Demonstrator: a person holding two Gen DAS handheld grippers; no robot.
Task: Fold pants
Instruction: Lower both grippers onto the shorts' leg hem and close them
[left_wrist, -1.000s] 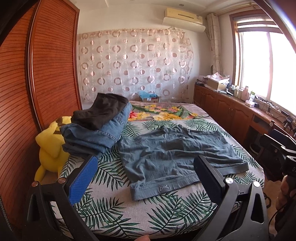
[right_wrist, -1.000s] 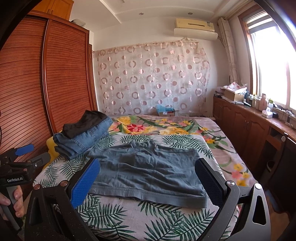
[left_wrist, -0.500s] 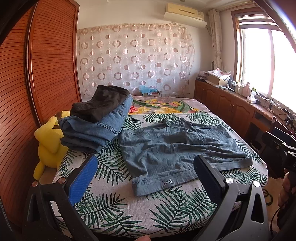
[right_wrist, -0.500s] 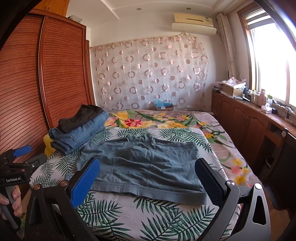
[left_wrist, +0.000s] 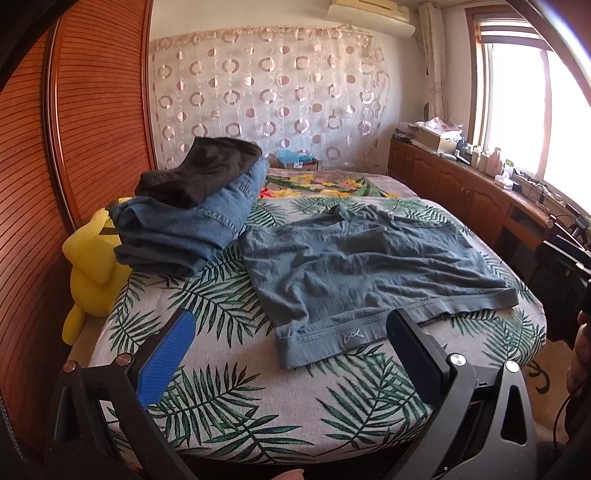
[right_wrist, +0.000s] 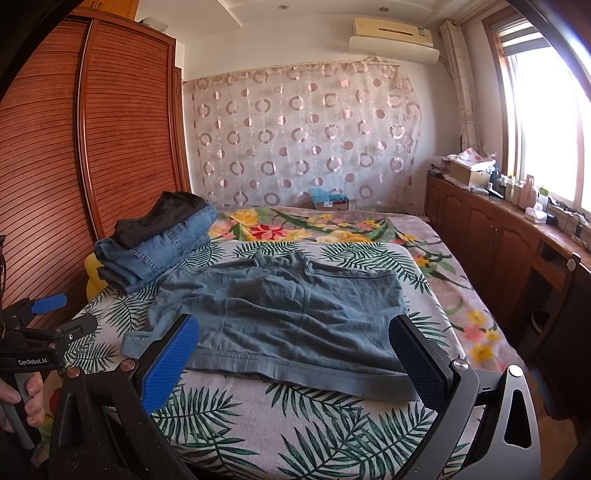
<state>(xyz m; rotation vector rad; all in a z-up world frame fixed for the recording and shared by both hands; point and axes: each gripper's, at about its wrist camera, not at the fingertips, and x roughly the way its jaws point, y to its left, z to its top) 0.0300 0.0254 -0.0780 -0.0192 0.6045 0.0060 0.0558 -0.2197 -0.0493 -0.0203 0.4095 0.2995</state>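
I have both tools up in the air off the near edge of the bed (right_wrist: 332, 424), holding nothing. My left gripper (left_wrist: 288, 350) has its jaws spread wide, the blue pad (left_wrist: 166, 358) on one side and the dark one on the other, and my right gripper (right_wrist: 295, 350) is spread just as wide. The pants (right_wrist: 280, 317), a faded grey-blue pair (short ones, from what I can see), lie flat and a little wrinkled on the leaf-print sheet at the near half of the bed, the hem band running along the near edge. Neither gripper touches them. Beyond the pants toward the wardrobe side of the bed sits a stack of folded clothes (left_wrist: 192, 218), denim below and a black piece on top, close beside the pants. A yellow plush toy (left_wrist: 92, 262) is wedged between the bed and the wardrobe (left_wrist: 92, 122). In the right wrist view my other hand (right_wrist: 22, 398) grips the left tool's handle, off the bed's near wardrobe-side corner.
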